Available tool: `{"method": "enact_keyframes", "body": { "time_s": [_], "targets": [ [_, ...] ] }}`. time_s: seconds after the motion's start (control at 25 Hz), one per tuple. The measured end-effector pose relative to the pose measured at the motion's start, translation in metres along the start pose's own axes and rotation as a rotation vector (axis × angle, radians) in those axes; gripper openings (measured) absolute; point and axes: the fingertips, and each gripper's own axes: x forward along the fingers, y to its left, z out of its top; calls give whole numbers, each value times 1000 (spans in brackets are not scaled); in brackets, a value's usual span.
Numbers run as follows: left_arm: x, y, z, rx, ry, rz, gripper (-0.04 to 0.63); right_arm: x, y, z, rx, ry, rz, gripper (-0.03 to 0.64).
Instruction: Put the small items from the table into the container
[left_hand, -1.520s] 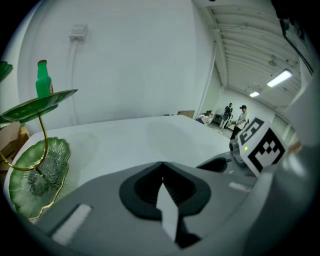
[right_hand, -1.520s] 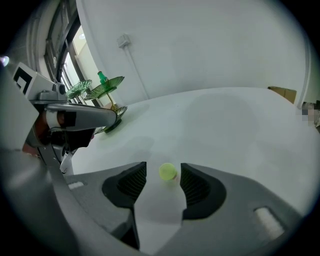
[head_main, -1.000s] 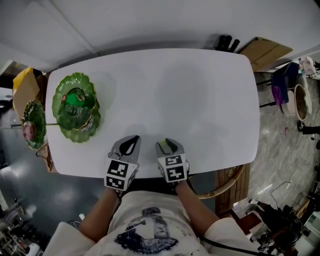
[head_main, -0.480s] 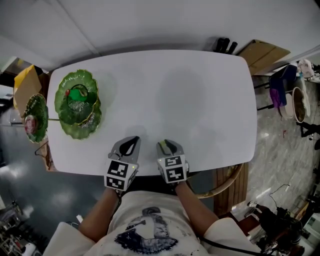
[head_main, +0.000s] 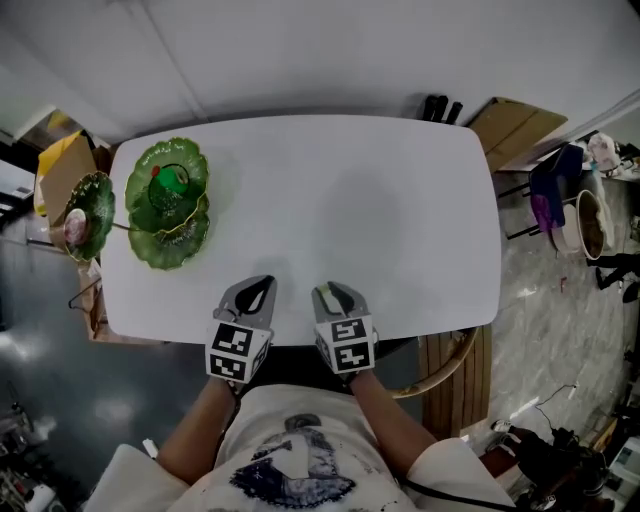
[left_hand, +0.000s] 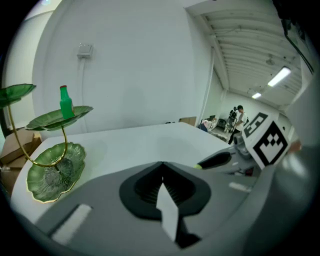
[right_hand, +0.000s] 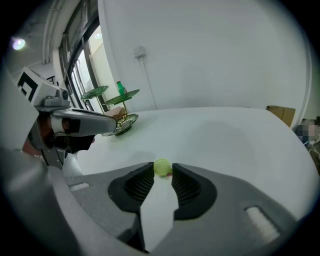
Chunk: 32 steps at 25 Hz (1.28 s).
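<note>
Pinching a small yellow-green ball (right_hand: 161, 166) at their very tips, the ribbed pads (right_hand: 144, 181) of the right gripper (right_hand: 163, 175) press on it from both sides. A trace of red shows just beneath the ball, but what it is cannot be told. The ball is clear of the table (head_main: 380, 210), held above the near edge.

The left gripper (left_hand: 161, 169) has its jaws pressed fully together with nothing between them. It sits just beside the right gripper, both close to the person's body.

The only vessel in view is a green tiered leaf-dish stand (head_main: 160, 240) at the far left end of the table, well apart from both grippers. It is judged to be the container. A green bottle-shaped item (left_hand: 64, 102) already stands upright on its middle tier.

Task status, as judged:
- One item appears deposited.
- One item, the ball, is gripped but not yet carried across.
- No other loose item shows on the white surface, so the ball is probably the last.
</note>
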Motion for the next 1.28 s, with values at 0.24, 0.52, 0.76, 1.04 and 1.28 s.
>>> {"method": "enact_keyframes", "body": {
  "time_s": [0.24, 0.52, 0.76, 1.04, 1.28],
  "targets": [
    [-31, -10, -1, 7, -26, 47, -11, -25, 14, 11, -29, -57, 21, 110],
    [-73, -8, -4, 9, -52, 125, -11, -45, 38, 26, -59, -114, 61, 109],
    [-106, 8, -6, 1, -69, 199, -11, -50, 60, 41, -83, -154, 99, 109],
    [-131, 35, -9, -24, -82, 263, -11, -43, 88, 57, -113, -161, 145, 109],
    [-143, 69, -19, -45, -83, 288, -11, -22, 118, 67, -132, -147, 169, 109]
  ]
}}
